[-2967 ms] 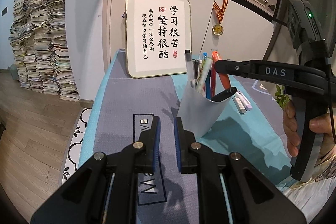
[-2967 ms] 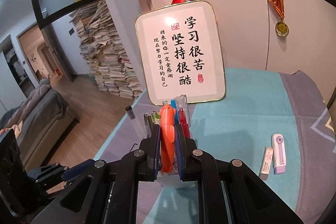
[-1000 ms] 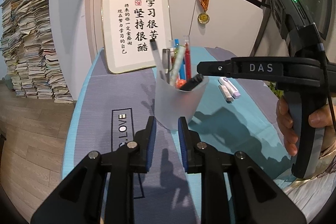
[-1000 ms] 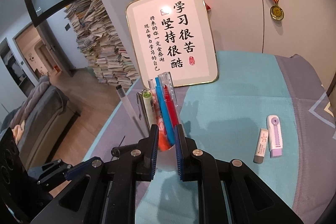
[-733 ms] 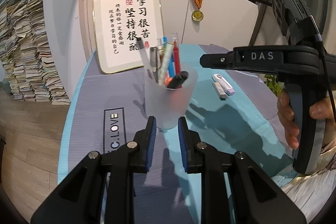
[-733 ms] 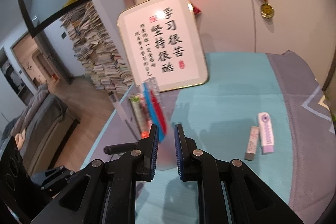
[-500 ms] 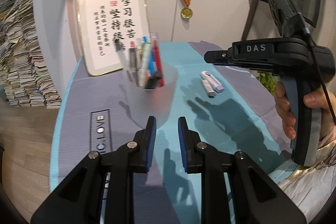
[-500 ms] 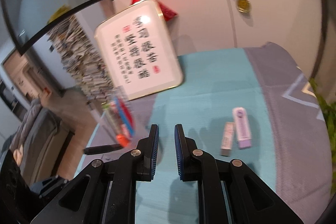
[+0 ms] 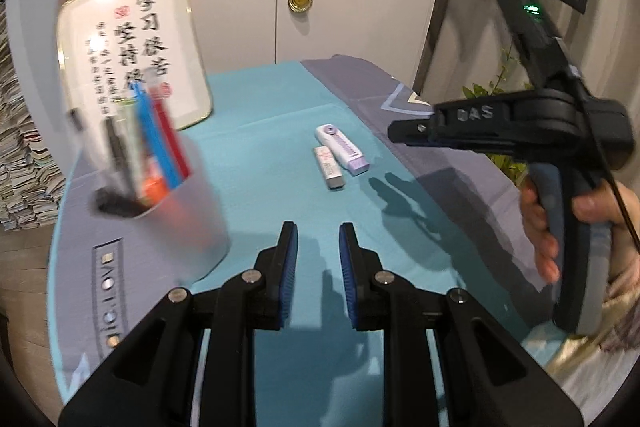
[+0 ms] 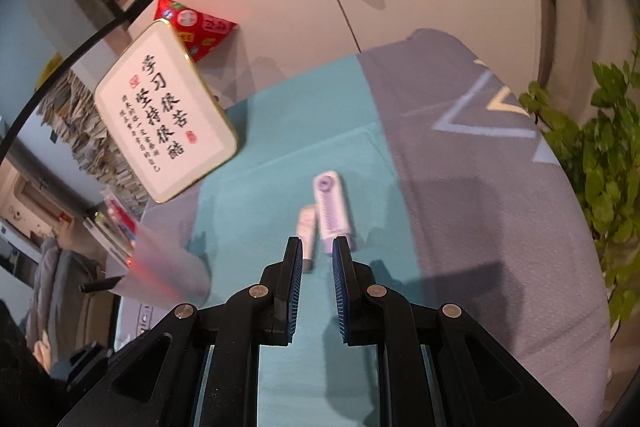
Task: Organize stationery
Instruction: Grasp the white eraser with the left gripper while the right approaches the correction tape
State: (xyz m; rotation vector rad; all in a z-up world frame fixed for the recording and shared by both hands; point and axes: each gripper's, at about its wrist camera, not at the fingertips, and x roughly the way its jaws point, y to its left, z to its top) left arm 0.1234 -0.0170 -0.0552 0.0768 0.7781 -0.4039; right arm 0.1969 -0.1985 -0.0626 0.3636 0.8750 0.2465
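A frosted cup [image 9: 188,223] filled with pens stands at the left on the cloth, blurred; in the right wrist view the cup [image 10: 168,271] sits low at the left. A white eraser [image 9: 329,169] and a lilac correction tape [image 9: 342,149] lie side by side mid-table. My left gripper [image 9: 318,239] hovers over the teal cloth right of the cup, jaws close together and empty. My right gripper [image 10: 316,247] is shut and empty, its tips just short of the eraser [image 10: 306,227] and the correction tape [image 10: 332,203]. Seen from the left, the right gripper [image 9: 396,135] hangs above them.
A framed calligraphy sign [image 10: 164,123] leans on the wall behind the cup. A medal [image 9: 300,1] hangs on the cabinet door. A green plant [image 10: 600,155] stands past the table's right edge. A hand [image 9: 540,227] grips the right tool's handle. Stacked books [image 9: 24,171] rise at far left.
Both grippers have swung right, away from the cup, which has slid to the left of each view. The right gripper has rolled and now points at the eraser and correction tape.
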